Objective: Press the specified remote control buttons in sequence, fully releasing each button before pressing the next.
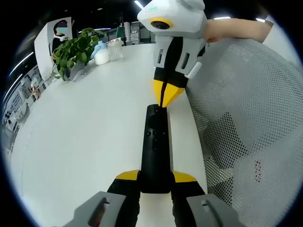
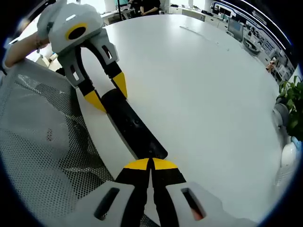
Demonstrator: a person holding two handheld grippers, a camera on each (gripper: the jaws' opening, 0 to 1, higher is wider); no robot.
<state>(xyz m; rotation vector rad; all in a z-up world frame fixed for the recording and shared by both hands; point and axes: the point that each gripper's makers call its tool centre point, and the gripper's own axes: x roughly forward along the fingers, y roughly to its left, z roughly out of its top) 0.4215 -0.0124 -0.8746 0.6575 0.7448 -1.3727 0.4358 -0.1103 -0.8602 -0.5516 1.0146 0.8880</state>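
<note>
Left gripper (image 1: 155, 182) fingers clamping long black plastic remote (image 1: 156, 146), right gripper (image 2: 150, 164) fingers closed, tip at its far end, presses seemingly unfinished.

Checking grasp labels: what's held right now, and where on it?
The left gripper clamps the long black plastic remote control across one end. The right gripper, jaws shut, holds nothing; its tips meet the remote's other end.

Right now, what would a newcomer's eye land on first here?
The long black remote on the white table, near its edge. The left tongs clamp one end; the right tongs, shut, meet its other end. Next, the grey mesh chair back beside the table and the potted plant at the far side.
</note>
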